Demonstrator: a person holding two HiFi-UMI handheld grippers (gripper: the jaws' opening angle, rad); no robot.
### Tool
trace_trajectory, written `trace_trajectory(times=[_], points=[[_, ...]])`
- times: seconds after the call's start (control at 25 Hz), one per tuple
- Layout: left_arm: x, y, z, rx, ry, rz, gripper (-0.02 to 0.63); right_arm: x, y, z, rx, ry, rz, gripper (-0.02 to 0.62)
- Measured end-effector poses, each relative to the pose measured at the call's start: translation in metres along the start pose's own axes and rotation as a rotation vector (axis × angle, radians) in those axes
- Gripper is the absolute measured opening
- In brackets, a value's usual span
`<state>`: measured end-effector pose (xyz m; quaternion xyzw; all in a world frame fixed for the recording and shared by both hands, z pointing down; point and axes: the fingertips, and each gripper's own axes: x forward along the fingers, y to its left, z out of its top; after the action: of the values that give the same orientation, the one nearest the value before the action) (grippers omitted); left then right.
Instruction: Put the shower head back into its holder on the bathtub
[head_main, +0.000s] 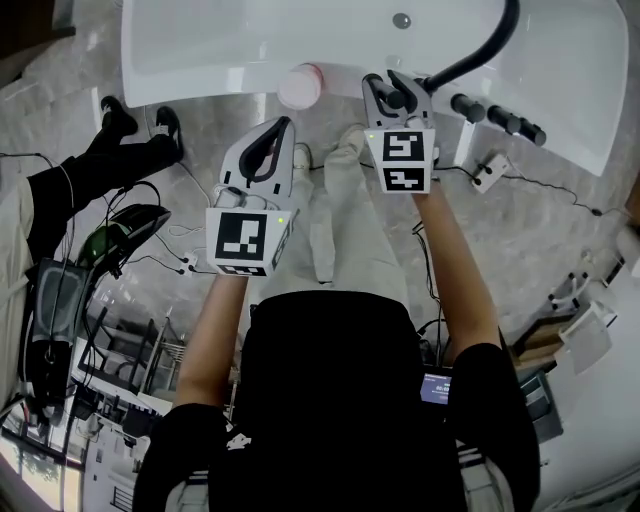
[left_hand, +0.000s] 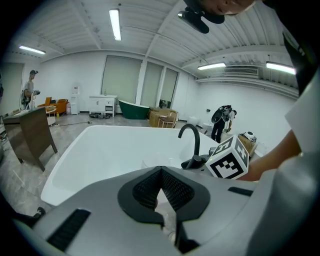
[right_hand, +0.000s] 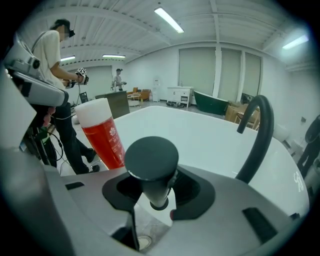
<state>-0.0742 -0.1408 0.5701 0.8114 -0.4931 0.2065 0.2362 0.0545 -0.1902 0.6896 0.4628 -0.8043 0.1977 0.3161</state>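
Grey stone floor (head_main: 220, 115) runs up to the near edge of a white tub (head_main: 200, 45), and a person stands there with both arms out. Closest in, the left hand-held gripper (head_main: 285, 124) hangs just short of that edge. Its jaws are pressed together at the tips, with nothing in them.

A bit farther, the right hand-held gripper (head_main: 398, 88) is over the near edge, toward the tub's right end. Its jaws are spread wide, one on each side of the black shower head (right_hand: 151, 161). The pads look just off it, not squeezing. The shower head stands up on the edge. Its holder is hidden under it, so I cannot tell if it is all the way in.

It looks hard, smooth and a little heavy, so it could slip. The thin neck under the round top seems the best place to hold.

A red bottle (right_hand: 102, 134) with a white cap stands on the near edge, to the left. I cannot tell how full it is. Farther right, a black bent spout (right_hand: 260, 130) and knobs (head_main: 500, 118) sit on the edge. Inside the tub there is only a drain (head_main: 401, 20).
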Motion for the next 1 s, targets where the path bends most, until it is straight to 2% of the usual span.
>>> trace_trajectory(times=[0.2, 0.6, 0.76, 1.0], points=[[-0.001, -0.003, 0.007, 0.019, -0.005, -0.019, 0.011, -0.006, 0.001, 0.004, -0.023, 0.004, 0.014, 0.170], [-0.009, -0.013, 0.031, 0.075, -0.029, -0.061, 0.011, -0.035, 0.003, 0.015, -0.050, 0.013, -0.001, 0.172], [-0.012, -0.020, 0.038, 0.100, -0.037, -0.080, 0.011, -0.051, 0.003, 0.022, -0.033, 0.006, -0.008, 0.172], [-0.018, -0.028, 0.051, 0.074, -0.035, -0.118, 0.011, -0.081, -0.001, 0.037, 0.015, -0.022, -0.040, 0.172]])
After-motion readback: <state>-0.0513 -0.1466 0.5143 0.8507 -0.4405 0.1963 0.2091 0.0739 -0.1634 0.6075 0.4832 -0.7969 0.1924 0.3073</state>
